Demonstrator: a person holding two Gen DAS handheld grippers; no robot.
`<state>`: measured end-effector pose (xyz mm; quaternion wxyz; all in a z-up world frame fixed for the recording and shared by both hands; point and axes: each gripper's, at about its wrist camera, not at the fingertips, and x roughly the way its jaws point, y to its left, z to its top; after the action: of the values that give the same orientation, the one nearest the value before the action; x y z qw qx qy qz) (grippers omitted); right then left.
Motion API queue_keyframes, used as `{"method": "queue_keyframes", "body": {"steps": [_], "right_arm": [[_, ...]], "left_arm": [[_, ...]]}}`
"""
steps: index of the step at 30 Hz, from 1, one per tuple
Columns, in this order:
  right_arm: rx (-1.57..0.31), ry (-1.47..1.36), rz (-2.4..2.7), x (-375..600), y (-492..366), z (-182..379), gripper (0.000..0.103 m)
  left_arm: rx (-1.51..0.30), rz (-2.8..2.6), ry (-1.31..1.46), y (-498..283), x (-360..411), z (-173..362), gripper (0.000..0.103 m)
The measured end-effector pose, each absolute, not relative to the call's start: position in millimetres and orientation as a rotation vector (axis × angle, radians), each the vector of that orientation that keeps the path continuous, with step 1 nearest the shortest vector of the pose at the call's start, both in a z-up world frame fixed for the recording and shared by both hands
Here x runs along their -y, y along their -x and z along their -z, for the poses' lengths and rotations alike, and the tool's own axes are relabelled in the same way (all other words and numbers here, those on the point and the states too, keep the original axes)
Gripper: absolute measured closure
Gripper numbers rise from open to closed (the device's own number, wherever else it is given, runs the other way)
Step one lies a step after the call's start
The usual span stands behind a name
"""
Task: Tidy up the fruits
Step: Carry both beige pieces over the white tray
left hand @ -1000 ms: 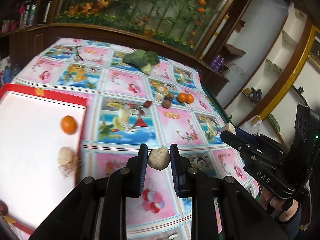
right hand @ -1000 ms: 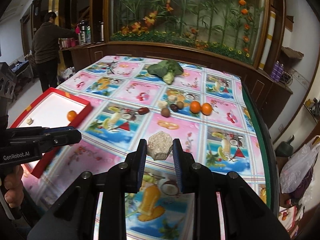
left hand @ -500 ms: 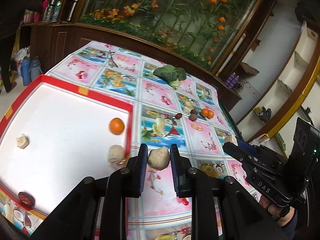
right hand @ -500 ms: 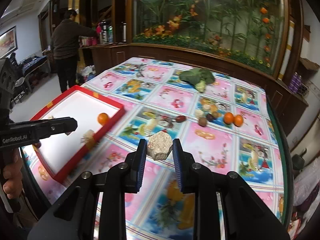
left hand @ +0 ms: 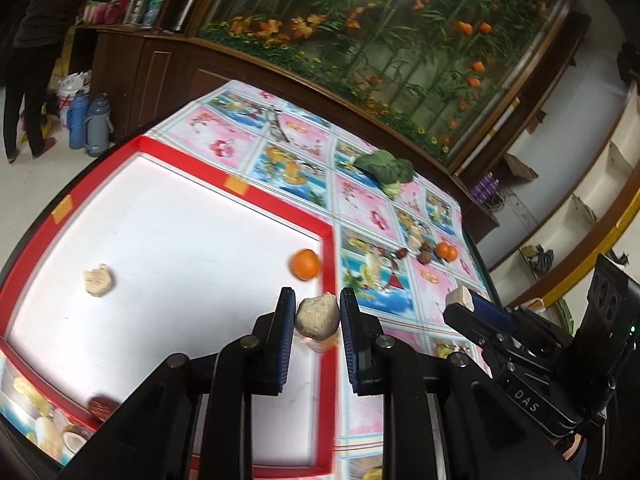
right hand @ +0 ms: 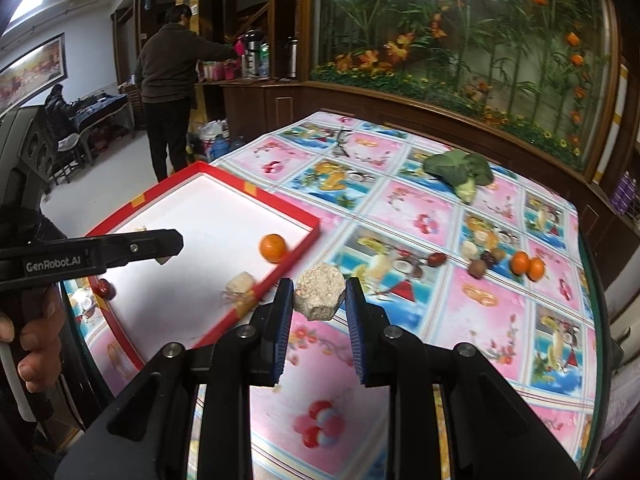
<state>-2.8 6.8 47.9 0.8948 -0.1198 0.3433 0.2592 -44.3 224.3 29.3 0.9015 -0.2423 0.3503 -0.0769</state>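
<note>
While my left claw (left hand: 316,318) pinches a beige lump (left hand: 318,316) just above the tray (left hand: 248,196) rim, my right claw (right hand: 318,298) pinches another lump (right hand: 319,291) over the cloth, farther off.

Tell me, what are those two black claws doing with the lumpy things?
A person holds a claw in each hand. The left gripper pinches a beige lump above the red tray, near its right rim. The right gripper pinches another lump above the tablecloth, beside the tray. An orange and a few other bits already lie in the tray. Two oranges and some small fruits wait on the table.
</note>
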Motion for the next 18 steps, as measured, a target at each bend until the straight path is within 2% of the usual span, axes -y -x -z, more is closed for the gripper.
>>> {"method": "queue_keyframes", "body": {"steps": [18], "right_arm": [[-0.778,0.25,-0.702,-93.8,-25.6,-18.3,0.075]], "left_arm": [[-0.843,-0.018,0.509,-31.2,-284.1,-10.4,0.082]]}}
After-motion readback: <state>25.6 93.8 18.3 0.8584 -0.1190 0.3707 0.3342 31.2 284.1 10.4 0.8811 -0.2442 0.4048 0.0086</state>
